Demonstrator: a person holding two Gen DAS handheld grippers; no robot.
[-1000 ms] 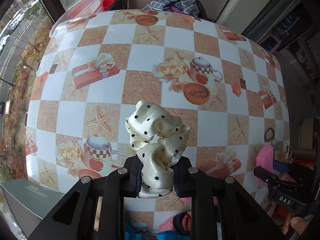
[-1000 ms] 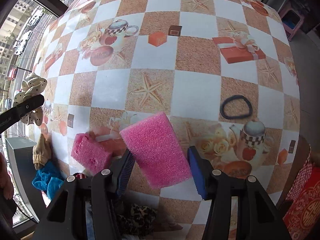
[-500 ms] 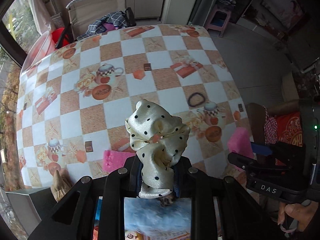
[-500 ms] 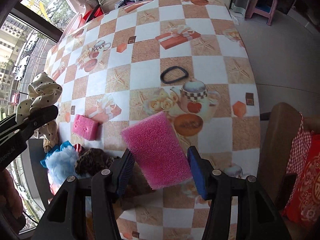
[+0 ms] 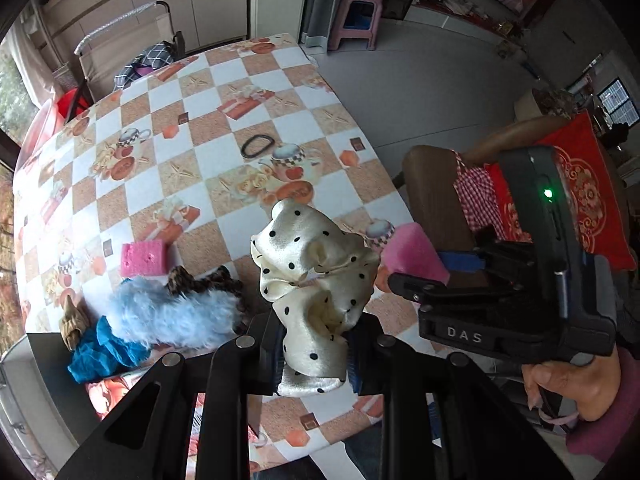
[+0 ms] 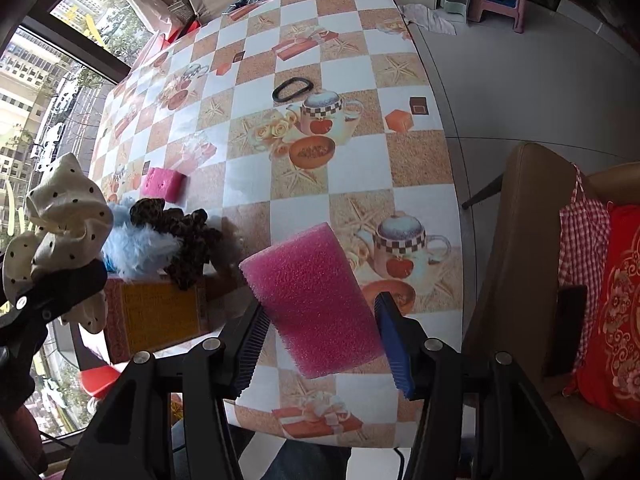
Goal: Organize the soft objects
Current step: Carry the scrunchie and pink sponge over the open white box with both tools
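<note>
My left gripper [image 5: 314, 354] is shut on a cream scrunchie with black dots [image 5: 312, 276], held high over the near edge of the checkered table [image 5: 208, 168]. The same scrunchie [image 6: 64, 216] shows at the left of the right wrist view. My right gripper [image 6: 320, 336] is shut on a pink sponge [image 6: 314, 300], also lifted above the table's near edge; in the left wrist view that pink sponge [image 5: 412, 252] pokes out of the other gripper at the right. A smaller pink sponge [image 5: 143, 258] lies on the table.
A fluffy light-blue scrunchie [image 5: 172, 314], a leopard-print one [image 6: 180, 232], a blue one [image 5: 102, 354] and a tan one [image 5: 74, 322] are piled on an orange box [image 6: 156, 316] at the near left. A black hair tie [image 6: 291, 89] lies mid-table. A chair with red cushion [image 6: 616, 300] stands to the right.
Both grippers rose and drew back toward the table's near edge, each keeping its load. The table looks smaller and farther, and the pile of scrunchies came into view.
</note>
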